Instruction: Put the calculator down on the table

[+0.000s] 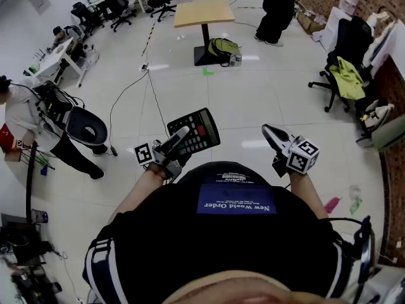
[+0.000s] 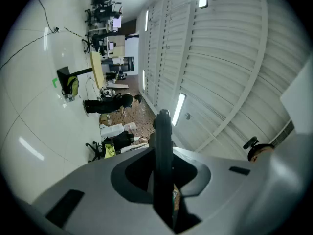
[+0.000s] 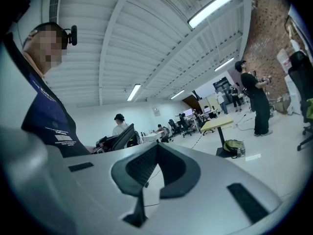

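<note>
A black calculator (image 1: 197, 128) with grey keys and a red button is held in the air in front of my chest, face up and tilted. My left gripper (image 1: 179, 138) is shut on its near left edge. In the left gripper view the calculator (image 2: 163, 146) shows edge-on as a dark slab clamped between the grey jaws. My right gripper (image 1: 271, 133) is held apart to the right, shut with nothing in it; its jaws meet in a thin seam (image 3: 142, 199). A light wooden pedestal table (image 1: 204, 12) stands far across the floor.
A green backpack (image 1: 223, 47) lies at the table's foot. A person in black (image 1: 278, 8) stands past it. Office chairs with clothes (image 1: 345, 68) line the right wall. Cables (image 1: 152, 87) run over the white floor. Another person (image 1: 25, 116) stands at the left beside a round seat (image 1: 85, 126).
</note>
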### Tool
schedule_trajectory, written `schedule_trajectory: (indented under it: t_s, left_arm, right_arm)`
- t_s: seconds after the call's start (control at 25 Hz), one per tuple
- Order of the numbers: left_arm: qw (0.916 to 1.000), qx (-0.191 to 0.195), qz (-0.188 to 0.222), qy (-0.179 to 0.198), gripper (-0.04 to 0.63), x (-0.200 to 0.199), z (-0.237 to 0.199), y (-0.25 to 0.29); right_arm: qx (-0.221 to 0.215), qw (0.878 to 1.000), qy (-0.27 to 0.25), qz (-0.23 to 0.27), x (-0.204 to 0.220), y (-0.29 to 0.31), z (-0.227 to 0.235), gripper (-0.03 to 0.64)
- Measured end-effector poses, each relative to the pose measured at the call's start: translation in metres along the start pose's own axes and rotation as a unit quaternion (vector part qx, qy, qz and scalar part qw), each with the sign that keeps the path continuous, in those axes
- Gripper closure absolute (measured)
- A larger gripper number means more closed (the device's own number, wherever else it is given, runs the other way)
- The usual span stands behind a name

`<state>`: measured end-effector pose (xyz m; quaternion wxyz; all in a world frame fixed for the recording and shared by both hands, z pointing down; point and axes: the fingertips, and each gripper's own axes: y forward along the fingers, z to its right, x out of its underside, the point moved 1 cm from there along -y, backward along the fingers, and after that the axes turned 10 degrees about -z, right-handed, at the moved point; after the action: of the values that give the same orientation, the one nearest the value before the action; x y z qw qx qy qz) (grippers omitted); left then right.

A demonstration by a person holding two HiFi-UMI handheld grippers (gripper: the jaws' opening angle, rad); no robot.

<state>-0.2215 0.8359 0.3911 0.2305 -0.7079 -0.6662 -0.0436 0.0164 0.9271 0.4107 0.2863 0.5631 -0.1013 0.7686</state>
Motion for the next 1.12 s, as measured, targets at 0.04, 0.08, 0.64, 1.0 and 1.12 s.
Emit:
schedule_trajectory:
  t_s: [0.04,0.08,0.64,1.0,1.12]
  left_arm:
    - [1.0000,-0.001,0.001,-0.001,0.511,0.004,-0.002,0.006]
    - [1.0000,-0.002,0.001,-0.001,0.511,0.007,-0.004,0.010]
    - [0.9994,-0.025,-0.001,-0.025,0.511,-0.007,-0.044,0.043]
    - [0.9994,0.010,-0.001,-0.033,0.511,-0.145,-0.076,-0.025]
    - [0.9993,0.017,-0.005,-0.032,0.511,-0.206,-0.081,-0.054]
  right_arm:
    - [0.002,1.000,0.002,-0.001,0.002,-0.007,0.004,0.629]
    - [0.005,1.000,0.004,-0.002,0.003,-0.014,0.008,0.629]
    - [-0.026,0.999,0.016,-0.011,-0.001,0.018,0.063,0.629]
    - [-0.012,1.000,-0.013,-0.025,-0.054,0.167,0.051,0.629]
    - [0.000,1.000,-0.014,-0.026,-0.082,0.223,0.049,0.629]
